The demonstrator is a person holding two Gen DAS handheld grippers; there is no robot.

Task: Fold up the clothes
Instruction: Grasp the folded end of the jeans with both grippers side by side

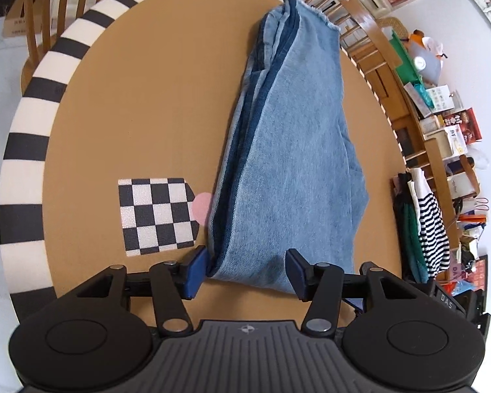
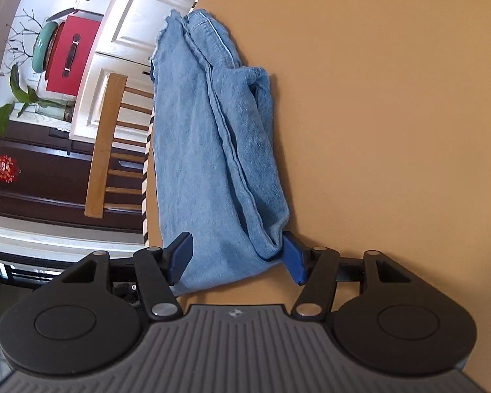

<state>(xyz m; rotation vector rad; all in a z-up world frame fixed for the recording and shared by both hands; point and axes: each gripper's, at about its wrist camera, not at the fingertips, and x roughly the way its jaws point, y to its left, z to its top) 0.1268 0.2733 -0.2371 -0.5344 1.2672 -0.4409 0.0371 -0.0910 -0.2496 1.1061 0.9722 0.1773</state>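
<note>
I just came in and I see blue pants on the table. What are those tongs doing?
Someone is folding a pair of jeans on a round brown table. The jeans are already folded lengthwise into a long strip. The left tongs and the right tongs each sit at a near end of the denim, blue pads on either side of the fabric. The pads stand apart rather than pinching tight.

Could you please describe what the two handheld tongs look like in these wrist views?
Both look alike. The left tongs and the right tongs have blue pads on black linkage arms with silver rivets, two round black discs and a grey ribbed body with a small round emblem. No cables, hands or sleeves show.
</note>
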